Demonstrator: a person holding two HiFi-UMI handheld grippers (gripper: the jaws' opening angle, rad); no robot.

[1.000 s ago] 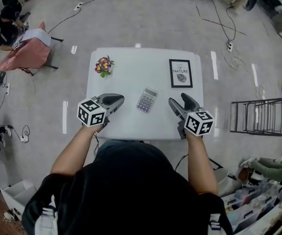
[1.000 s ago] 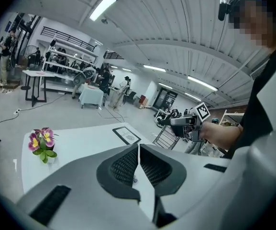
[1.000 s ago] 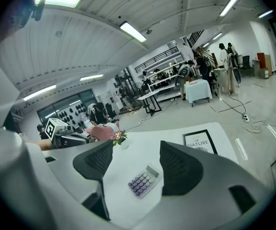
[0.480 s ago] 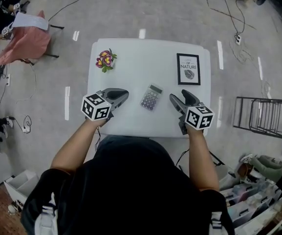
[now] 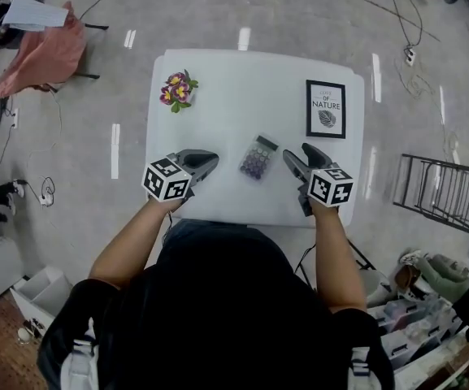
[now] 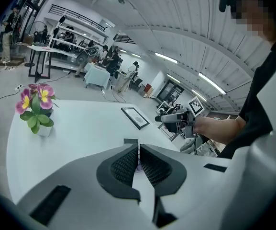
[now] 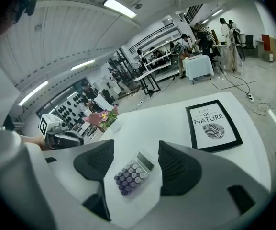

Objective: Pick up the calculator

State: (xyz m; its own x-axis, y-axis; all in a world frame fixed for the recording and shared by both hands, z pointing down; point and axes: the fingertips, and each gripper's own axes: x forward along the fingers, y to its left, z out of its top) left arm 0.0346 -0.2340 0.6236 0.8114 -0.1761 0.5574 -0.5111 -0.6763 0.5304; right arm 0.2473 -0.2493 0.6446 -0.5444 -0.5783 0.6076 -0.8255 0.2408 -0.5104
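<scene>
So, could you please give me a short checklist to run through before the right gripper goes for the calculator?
1. Right gripper jaws apart: ok.
2. Calculator lined up with the gap between those jaws, ahead of them and untouched: ok.
3. Calculator lying flat, keys up, on the table, with nothing on it: ok.
4. Framed print and potted flower apart from the calculator: ok.
5. Left gripper out of the way, jaws together and empty, on the calculator's other side: ok.
6. Jaw gap wide enough for the calculator: cannot tell.
</scene>
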